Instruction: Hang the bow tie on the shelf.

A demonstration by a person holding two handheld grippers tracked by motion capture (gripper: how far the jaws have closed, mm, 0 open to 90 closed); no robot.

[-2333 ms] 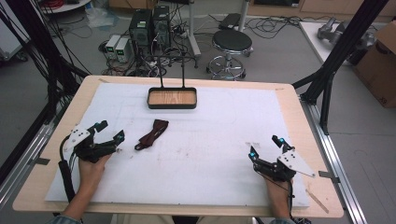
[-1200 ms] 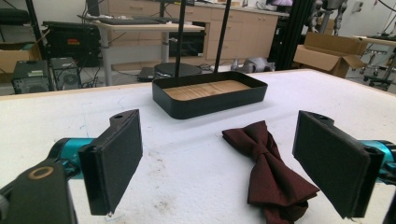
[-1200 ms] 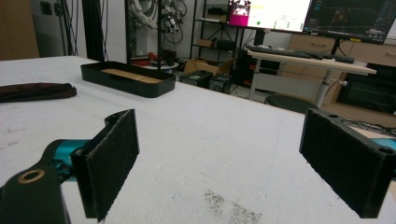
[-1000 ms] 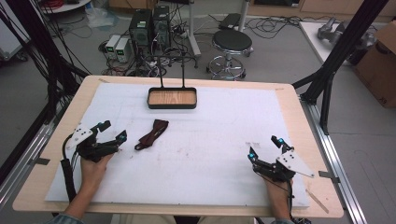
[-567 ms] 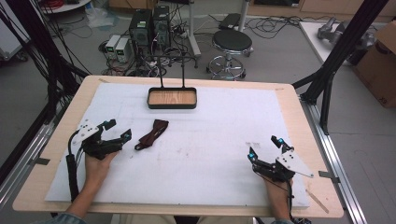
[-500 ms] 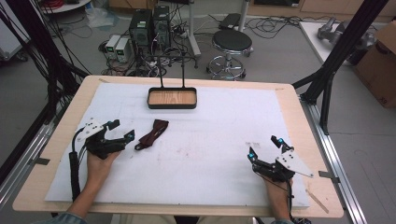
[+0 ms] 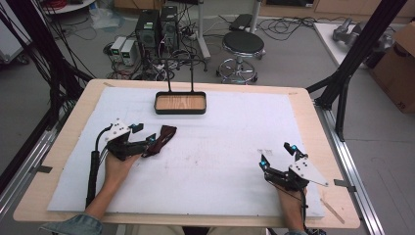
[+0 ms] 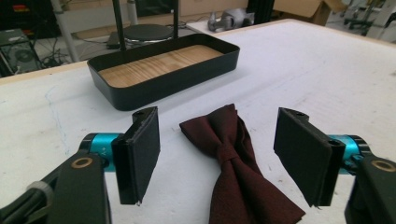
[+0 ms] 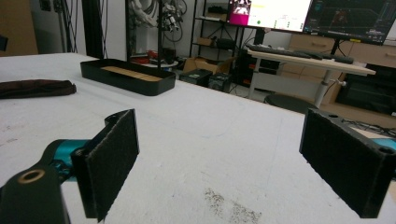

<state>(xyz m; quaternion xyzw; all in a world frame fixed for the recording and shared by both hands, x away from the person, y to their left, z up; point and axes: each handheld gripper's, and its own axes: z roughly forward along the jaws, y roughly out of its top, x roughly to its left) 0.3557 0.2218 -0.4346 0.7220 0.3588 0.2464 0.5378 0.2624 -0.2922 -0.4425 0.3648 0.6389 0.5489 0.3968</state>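
Note:
A dark red bow tie lies flat on the white table cover, left of centre. My left gripper is open, its jaws standing either side of the tie's near half without touching it. Beyond the tie sits a black tray with a wooden floor, holding nothing. My right gripper is open near the front right of the table, nothing between its jaws. In the right gripper view the bow tie and tray lie far to the left.
A thin black stand rises behind the tray. The white cover spans most of the wooden table. A stool, computer cases and cables stand on the floor beyond the far edge.
My left gripper has moved right and forward across the table until its open jaws straddle the bow tie. The right gripper and the tie have stayed where they were.

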